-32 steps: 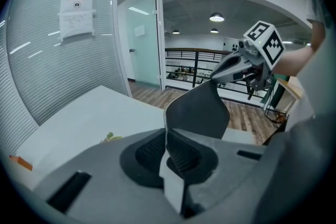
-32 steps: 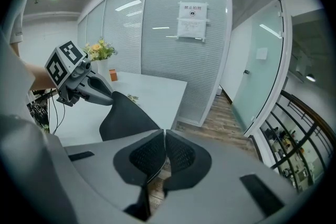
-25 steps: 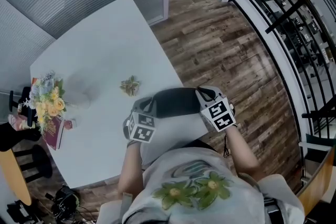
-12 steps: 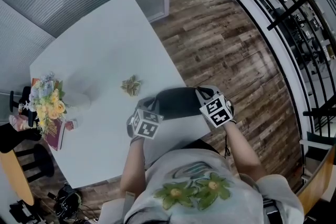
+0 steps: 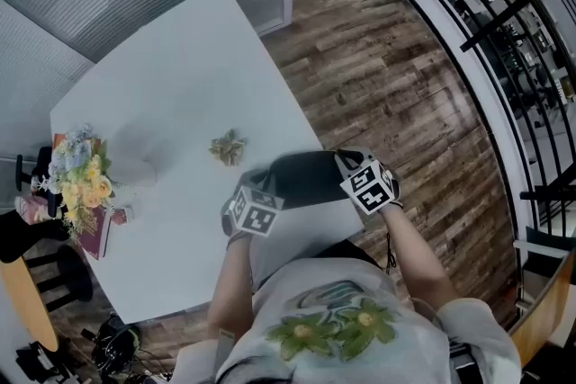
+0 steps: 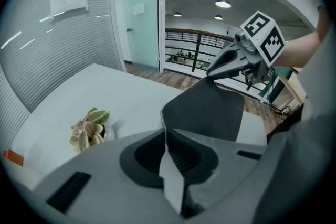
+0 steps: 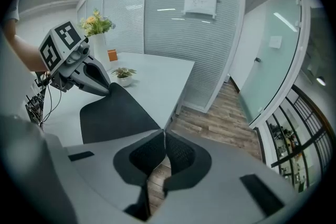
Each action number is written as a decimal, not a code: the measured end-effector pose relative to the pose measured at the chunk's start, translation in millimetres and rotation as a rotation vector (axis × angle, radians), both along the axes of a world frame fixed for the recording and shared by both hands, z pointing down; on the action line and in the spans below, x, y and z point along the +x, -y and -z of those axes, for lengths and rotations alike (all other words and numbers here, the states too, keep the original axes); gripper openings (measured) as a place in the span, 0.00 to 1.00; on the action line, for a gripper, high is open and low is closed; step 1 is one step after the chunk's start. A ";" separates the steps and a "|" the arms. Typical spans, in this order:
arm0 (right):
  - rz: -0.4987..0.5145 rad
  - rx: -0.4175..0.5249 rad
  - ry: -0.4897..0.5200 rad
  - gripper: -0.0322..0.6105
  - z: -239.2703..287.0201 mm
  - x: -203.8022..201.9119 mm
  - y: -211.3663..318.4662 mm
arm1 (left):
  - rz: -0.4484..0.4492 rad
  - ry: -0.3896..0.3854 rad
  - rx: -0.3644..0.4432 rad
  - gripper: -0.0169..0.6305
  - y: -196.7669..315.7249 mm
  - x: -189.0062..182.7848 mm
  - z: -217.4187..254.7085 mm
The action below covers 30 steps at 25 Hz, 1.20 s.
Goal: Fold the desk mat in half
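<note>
The desk mat (image 5: 301, 177) lies at the near right of the white table (image 5: 171, 76). Its near edge is lifted and curled over, so the dark underside faces up. My left gripper (image 5: 257, 181) is shut on the mat's left corner. In the left gripper view the jaws (image 6: 166, 131) pinch the thin edge, and the dark mat (image 6: 210, 113) arches ahead. My right gripper (image 5: 344, 161) is shut on the right corner. The right gripper view shows the edge pinched between the jaws (image 7: 165, 135), the mat (image 7: 115, 113) and the left gripper (image 7: 106, 86) beyond.
A small potted plant (image 5: 227, 147) stands just past the mat. A vase of flowers (image 5: 81, 175) and a red book (image 5: 91, 229) sit at the table's left edge. Wooden floor (image 5: 387, 76) lies to the right, with a railing (image 5: 504, 58) and glass partitions behind.
Both grippers have sunk a little with the mat's lifted edge still held. The curled dark fold sits lower over the table.
</note>
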State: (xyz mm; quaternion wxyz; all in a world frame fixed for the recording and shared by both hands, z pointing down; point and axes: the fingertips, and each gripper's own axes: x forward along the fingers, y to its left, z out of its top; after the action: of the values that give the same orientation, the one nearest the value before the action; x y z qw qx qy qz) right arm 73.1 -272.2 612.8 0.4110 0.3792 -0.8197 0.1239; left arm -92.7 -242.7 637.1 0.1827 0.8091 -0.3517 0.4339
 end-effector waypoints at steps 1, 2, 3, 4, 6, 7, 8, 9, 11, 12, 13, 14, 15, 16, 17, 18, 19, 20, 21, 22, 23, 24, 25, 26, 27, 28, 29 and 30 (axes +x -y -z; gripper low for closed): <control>0.004 -0.004 -0.004 0.09 -3.0 -1.0 0.9 | 0.002 0.006 -0.005 0.05 -0.5 -0.9 -3.2; 0.009 -0.008 -0.008 0.09 -5.7 -2.3 1.7 | 0.006 0.011 -0.011 0.05 -1.2 -2.2 -6.9; 0.014 -0.011 -0.012 0.09 -8.3 -3.5 2.4 | 0.011 0.015 -0.018 0.05 -1.8 -3.5 -10.6; 0.018 -0.015 -0.016 0.09 -10.7 -4.5 3.2 | 0.016 0.019 -0.022 0.05 -2.1 -4.4 -13.8; 0.025 -0.021 -0.021 0.09 -15.4 -5.6 5.0 | 0.021 0.026 -0.028 0.05 -1.7 -5.1 -18.6; 0.026 -0.026 -0.023 0.09 -18.0 -6.0 5.7 | 0.022 0.030 -0.031 0.05 -1.7 -5.4 -20.9; 0.027 -0.031 -0.025 0.09 -20.6 -6.2 6.0 | 0.022 0.035 -0.035 0.05 -1.9 -5.7 -23.3; 0.027 -0.036 -0.027 0.09 -23.0 -6.1 5.8 | 0.022 0.040 -0.039 0.06 -2.4 -5.7 -25.4; 0.029 -0.045 -0.030 0.09 -27.0 -5.6 4.7 | 0.022 0.045 -0.047 0.06 -3.4 -4.6 -28.8; 0.030 -0.048 -0.032 0.09 -28.8 -5.4 4.3 | 0.020 0.047 -0.052 0.06 -3.8 -4.1 -30.4; 0.031 -0.051 -0.034 0.09 -30.6 -5.6 3.9 | 0.019 0.050 -0.057 0.06 -4.3 -4.0 -32.0; 0.032 -0.055 -0.035 0.09 -32.6 -6.1 3.7 | 0.018 0.051 -0.061 0.06 -4.9 -4.5 -33.6; 0.033 -0.059 -0.037 0.09 -34.8 -6.8 3.5 | 0.018 0.052 -0.064 0.05 -5.3 -5.1 -35.2; 0.033 -0.063 -0.039 0.09 -37.2 -7.4 3.4 | 0.019 0.052 -0.066 0.06 -5.6 -5.6 -36.6; 0.034 -0.066 -0.041 0.09 -39.7 -7.6 3.3 | 0.020 0.052 -0.068 0.06 -5.8 -5.7 -38.0; 0.034 -0.069 -0.043 0.09 -41.8 -7.7 3.3 | 0.021 0.053 -0.071 0.05 -6.1 -5.7 -39.2; 0.033 -0.071 -0.044 0.09 -43.5 -7.6 3.4 | 0.021 0.055 -0.074 0.06 -6.4 -5.5 -40.5; 0.031 -0.073 -0.045 0.09 -45.0 -7.6 3.5 | 0.021 0.057 -0.078 0.06 -6.9 -5.5 -42.1; 0.028 -0.075 -0.046 0.09 -46.4 -7.5 3.6 | 0.020 0.060 -0.084 0.06 -7.5 -5.8 -43.9; 0.024 -0.078 -0.047 0.09 -48.0 -7.2 3.8 | 0.020 0.062 -0.089 0.06 -8.1 -6.1 -45.5; 0.019 -0.083 -0.047 0.09 -49.6 -6.5 3.9 | 0.022 0.062 -0.093 0.06 -8.5 -6.2 -46.7; 0.013 -0.088 -0.047 0.09 -51.0 -5.6 4.0 | 0.024 0.060 -0.096 0.06 -8.6 -5.9 -47.4; 0.009 -0.094 -0.045 0.09 -52.3 -4.9 3.9 | 0.026 0.056 -0.099 0.06 -8.6 -5.3 -47.7; 0.006 -0.099 -0.044 0.09 -53.4 -4.4 3.7 | 0.028 0.051 -0.102 0.06 -8.7 -4.8 -47.7; 0.005 -0.105 -0.044 0.09 -54.3 -4.1 3.4 | 0.031 0.045 -0.105 0.06 -8.7 -4.4 -47.5; 0.004 -0.111 -0.044 0.09 -55.0 -4.0 3.3 | 0.033 0.038 -0.109 0.06 -8.8 -4.1 -47.1; 0.002 -0.117 -0.042 0.09 -55.6 -4.0 3.5 | 0.036 0.030 -0.113 0.06 -8.6 -4.1 -46.7; -0.002 -0.125 -0.038 0.09 -56.1 -4.0 4.0 | 0.041 0.021 -0.117 0.06 -8.2 -4.4 -46.3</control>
State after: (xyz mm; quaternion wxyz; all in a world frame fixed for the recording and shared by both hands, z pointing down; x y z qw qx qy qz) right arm 69.1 -276.1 668.9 0.4494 0.3559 -0.8020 0.1679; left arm -97.1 -234.5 683.3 0.2348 0.7849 -0.3443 0.4585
